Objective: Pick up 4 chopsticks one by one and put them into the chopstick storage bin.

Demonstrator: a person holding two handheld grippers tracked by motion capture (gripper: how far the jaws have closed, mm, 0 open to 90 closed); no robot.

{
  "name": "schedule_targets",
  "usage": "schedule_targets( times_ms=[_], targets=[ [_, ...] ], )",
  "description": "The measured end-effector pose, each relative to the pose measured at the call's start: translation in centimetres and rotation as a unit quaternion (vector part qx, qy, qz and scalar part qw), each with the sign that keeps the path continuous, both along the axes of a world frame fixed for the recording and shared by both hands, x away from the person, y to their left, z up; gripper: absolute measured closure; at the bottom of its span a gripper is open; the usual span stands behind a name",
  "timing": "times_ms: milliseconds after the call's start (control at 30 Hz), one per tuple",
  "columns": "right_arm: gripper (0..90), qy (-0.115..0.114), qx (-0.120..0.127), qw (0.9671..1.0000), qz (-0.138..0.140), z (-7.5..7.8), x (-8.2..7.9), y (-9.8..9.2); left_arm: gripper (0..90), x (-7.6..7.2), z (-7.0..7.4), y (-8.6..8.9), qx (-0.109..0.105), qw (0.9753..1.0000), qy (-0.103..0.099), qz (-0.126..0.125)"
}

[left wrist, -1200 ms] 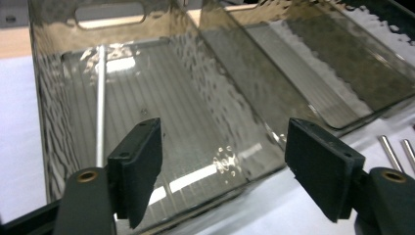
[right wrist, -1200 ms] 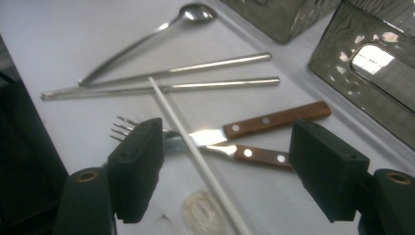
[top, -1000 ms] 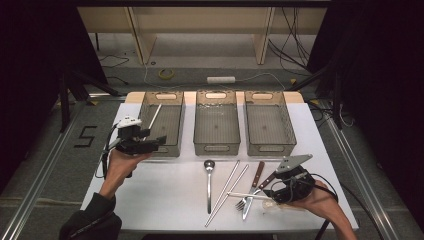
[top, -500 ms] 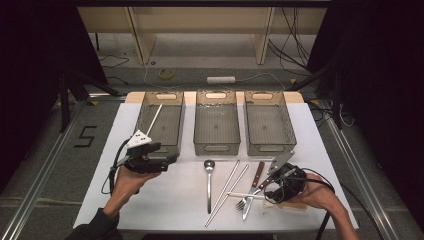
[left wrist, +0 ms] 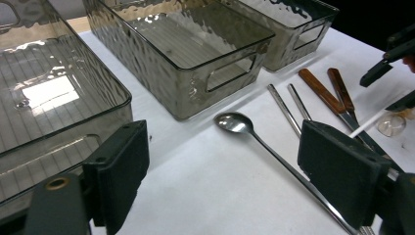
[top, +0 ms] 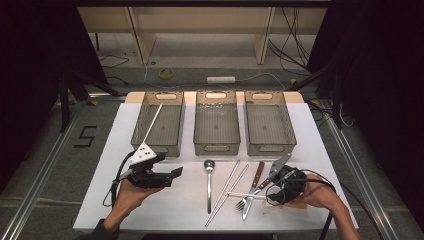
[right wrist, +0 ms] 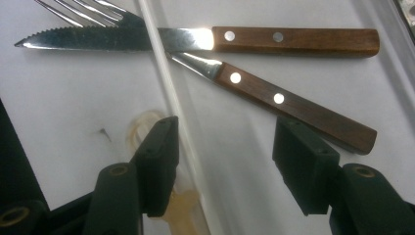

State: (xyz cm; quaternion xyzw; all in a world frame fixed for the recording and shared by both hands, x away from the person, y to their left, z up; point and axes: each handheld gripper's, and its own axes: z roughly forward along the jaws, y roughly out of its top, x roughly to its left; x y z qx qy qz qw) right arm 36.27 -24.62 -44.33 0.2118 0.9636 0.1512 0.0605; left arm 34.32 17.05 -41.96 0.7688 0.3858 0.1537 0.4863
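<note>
We judge that we are sorting cutlery into the three clear bins, and that the step in hand is choosing the next piece. The left bin (top: 159, 125) already holds one white stick leaning on its wall; the middle bin (top: 216, 122) and the right bin (top: 267, 122) look empty. In front of the middle bin, on the white bench (top: 320, 150), lie the long spoon (top: 208, 182), two metal chopsticks (top: 229, 187), a fork (right wrist: 93, 12) and two wooden-handled knives (right wrist: 293, 41). Our left tool (left wrist: 222, 181) hangs released, jaws wide apart, near the spoon bowl and grasping nothing. Our right tool (right wrist: 225, 161) is also released, low over a white stick (right wrist: 166, 98) that crosses the knives, with one knife handle close to its jaw. The next move, we think, calls for lowering the right tool around the stick alone, without catching the knife.
</note>
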Motion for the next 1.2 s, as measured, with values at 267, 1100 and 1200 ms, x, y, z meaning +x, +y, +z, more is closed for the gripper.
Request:
schedule_targets(
  times_ms=[267, 1100, 1200],
  targets=[
    [49.0, 0.0, -0.006, 0.9999, 0.011, -0.4, 0.1, -0.1, 18.2, -0.8, -0.5, -0.1, 0.001, 0.9998, 0.01, -0.017],
    [74.1, 0.023, -0.029, 0.998, 0.052, -1.2, 0.4, 0.4, 18.5, -0.9, -0.7, -0.5, 0.012, 0.9995, 0.015, -0.025],
    [77.6, 0.027, -0.03, 0.9975, 0.057, -1.2, 0.4, 0.4, 18.5, -0.9, -0.7, -0.5, 0.012, 0.9995, 0.015, -0.025]
  ],
)
